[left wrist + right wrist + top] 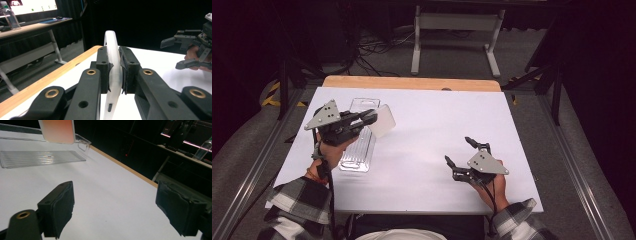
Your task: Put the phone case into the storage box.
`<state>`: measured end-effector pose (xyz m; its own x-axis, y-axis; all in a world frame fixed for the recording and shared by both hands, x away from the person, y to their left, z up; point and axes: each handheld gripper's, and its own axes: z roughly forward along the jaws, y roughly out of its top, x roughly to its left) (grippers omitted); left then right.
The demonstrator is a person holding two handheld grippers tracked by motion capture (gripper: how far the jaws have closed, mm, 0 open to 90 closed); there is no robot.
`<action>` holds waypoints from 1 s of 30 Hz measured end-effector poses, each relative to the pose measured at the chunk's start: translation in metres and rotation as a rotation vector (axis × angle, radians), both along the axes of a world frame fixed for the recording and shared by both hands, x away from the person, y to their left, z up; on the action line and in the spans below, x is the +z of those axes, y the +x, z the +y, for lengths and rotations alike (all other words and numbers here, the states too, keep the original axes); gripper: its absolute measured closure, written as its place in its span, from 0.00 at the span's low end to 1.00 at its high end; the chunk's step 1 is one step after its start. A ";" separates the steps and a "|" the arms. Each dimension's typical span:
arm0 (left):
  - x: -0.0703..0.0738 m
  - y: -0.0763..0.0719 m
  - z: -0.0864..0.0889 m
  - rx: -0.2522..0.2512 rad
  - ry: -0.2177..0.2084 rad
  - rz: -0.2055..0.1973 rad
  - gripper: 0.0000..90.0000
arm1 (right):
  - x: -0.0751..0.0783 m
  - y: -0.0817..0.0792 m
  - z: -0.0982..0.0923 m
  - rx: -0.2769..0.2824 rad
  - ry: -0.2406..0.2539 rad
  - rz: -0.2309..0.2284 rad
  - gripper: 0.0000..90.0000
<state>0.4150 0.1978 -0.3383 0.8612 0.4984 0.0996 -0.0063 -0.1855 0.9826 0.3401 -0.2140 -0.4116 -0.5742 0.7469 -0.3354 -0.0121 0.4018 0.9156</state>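
A: Two grippers logged. Left gripper (371, 117)?
B: Pinching white lid (383, 121) by its edge, raised beside clear tray (357, 150).
A: Right gripper (460, 152)?
B: Jaws spread, holding nothing, well apart from tray, above counter (422, 130).

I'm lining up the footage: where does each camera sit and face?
High view: above the person's side, looking down on the table; forearms and both tools show.
Left gripper view: rides the left tool, shut on a white plate.
Right gripper view: rides the open right tool.
All share the plate.
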 end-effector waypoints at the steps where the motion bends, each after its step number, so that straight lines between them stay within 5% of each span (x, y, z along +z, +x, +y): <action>1: 0.000 0.000 0.001 0.006 -0.010 -0.001 0.89 | 0.000 0.000 0.000 -0.001 0.000 0.000 0.18; 14: 0.009 -0.001 0.024 0.055 -0.026 -0.028 0.89 | -0.001 0.001 -0.001 -0.003 0.005 0.009 0.18; 30: 0.008 0.009 0.048 0.103 -0.002 -0.006 0.89 | -0.005 0.000 0.001 0.009 -0.019 0.028 0.18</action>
<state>0.4243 0.2457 -0.3304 0.8045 0.5849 0.1035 0.0069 -0.1834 0.9830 0.3403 -0.2127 -0.4167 -0.5899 0.7355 -0.3332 0.0095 0.4190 0.9079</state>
